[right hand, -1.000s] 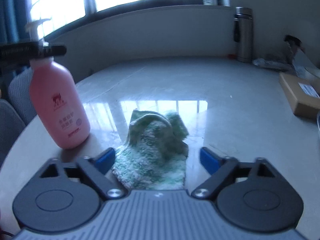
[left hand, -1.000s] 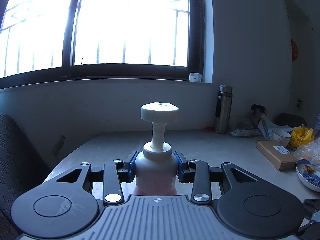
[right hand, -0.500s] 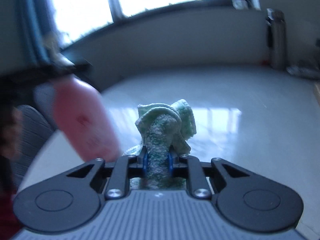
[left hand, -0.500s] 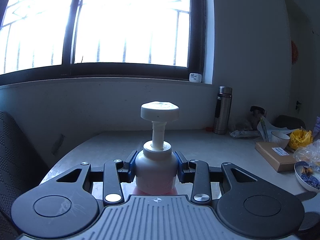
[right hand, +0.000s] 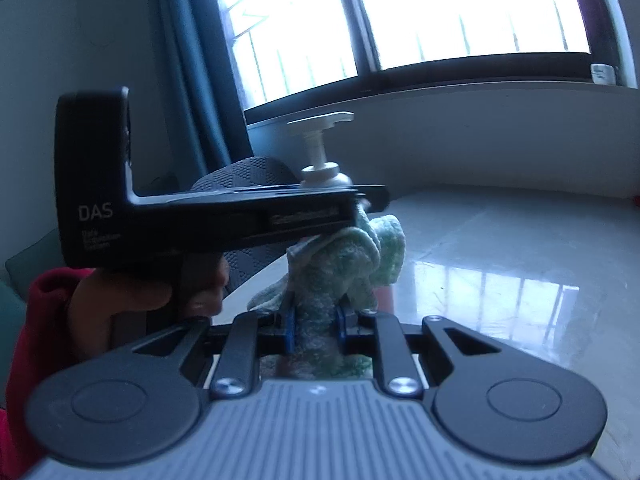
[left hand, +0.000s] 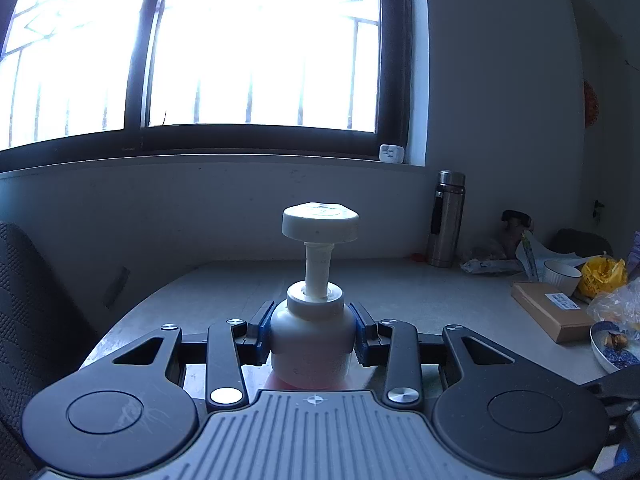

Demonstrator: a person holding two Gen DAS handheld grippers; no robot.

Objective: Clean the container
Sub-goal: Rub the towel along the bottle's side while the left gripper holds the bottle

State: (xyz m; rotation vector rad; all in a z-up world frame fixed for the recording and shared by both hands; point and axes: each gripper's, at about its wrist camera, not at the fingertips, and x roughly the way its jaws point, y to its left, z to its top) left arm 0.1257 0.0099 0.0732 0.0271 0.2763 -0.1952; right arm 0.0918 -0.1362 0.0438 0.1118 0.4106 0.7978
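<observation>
The left tool clamps the pump bottle by its shoulder, steadying it upright on the worktop while the right tool, clenched on a green cloth, brings it beside the bottle for wiping.

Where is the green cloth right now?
Right wrist view, centre: the green cloth is pinched in the right tongs, raised beside the pump bottle.

Green-and-white mottled cloth, white pump, seemingly pink bottle
</observation>
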